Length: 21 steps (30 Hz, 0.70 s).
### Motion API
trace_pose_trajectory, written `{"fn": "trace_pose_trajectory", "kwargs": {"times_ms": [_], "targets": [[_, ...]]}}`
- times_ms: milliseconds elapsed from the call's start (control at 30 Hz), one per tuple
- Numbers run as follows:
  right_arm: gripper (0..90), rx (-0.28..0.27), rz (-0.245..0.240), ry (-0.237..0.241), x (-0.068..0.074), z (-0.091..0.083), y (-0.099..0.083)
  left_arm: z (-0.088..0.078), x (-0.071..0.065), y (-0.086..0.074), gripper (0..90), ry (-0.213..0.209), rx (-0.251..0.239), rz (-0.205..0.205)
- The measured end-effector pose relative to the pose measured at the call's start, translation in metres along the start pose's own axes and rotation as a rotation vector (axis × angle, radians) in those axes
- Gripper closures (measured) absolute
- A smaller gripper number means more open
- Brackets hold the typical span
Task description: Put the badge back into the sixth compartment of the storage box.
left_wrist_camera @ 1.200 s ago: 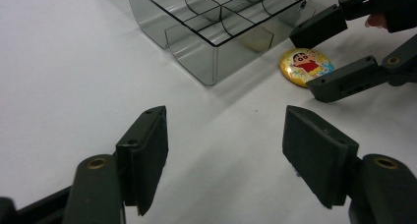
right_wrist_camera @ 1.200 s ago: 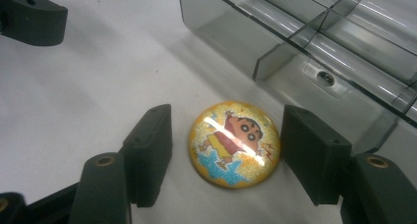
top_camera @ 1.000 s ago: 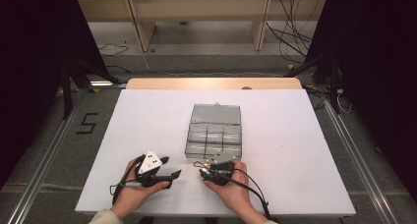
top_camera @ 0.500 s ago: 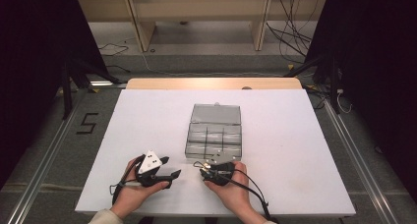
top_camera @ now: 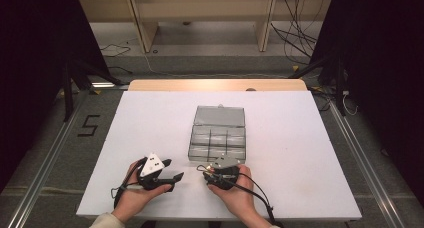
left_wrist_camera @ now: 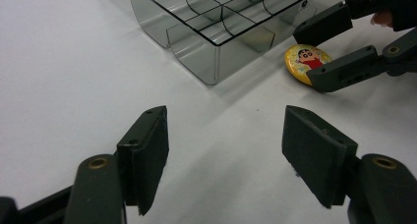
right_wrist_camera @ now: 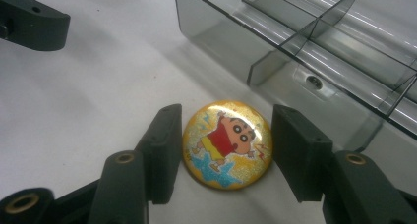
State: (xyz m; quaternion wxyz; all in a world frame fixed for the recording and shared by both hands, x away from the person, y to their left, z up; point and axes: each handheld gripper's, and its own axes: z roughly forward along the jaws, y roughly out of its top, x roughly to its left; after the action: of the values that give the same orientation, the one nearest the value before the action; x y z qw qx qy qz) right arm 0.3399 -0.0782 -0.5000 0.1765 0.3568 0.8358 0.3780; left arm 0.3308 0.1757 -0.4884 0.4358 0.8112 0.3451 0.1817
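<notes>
A round yellow badge [right_wrist_camera: 226, 143] with a cartoon boy lies flat on the white table, just in front of the clear compartment box [right_wrist_camera: 319, 52]. My right gripper [right_wrist_camera: 223, 150] has a pad against each side of the badge. From the left gripper view the badge [left_wrist_camera: 307, 59] sits between the right gripper's jaws, beside the box's [left_wrist_camera: 216, 22] near corner. My left gripper [left_wrist_camera: 223, 155] stands open over bare table, aimed at that corner. In the high view the left gripper [top_camera: 175, 169] and the right gripper [top_camera: 204, 171] rest close together at the front edge.
The box [top_camera: 218, 135] lies open in the middle of the white table [top_camera: 150, 123], its lid folded back on the far side and its compartments showing nothing inside. One jaw of the left gripper [right_wrist_camera: 29, 22] is in the right gripper view's top left corner.
</notes>
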Motion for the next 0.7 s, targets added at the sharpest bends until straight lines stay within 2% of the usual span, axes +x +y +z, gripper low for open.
{"fn": "trace_pose_trajectory", "kwargs": {"times_ms": [700], "targets": [[47.6, -0.062, 0.015, 0.029, -0.003, -0.014, 0.004, 0.000, 0.000, 0.000, 34.2, 0.003, 0.003, 0.001]]}}
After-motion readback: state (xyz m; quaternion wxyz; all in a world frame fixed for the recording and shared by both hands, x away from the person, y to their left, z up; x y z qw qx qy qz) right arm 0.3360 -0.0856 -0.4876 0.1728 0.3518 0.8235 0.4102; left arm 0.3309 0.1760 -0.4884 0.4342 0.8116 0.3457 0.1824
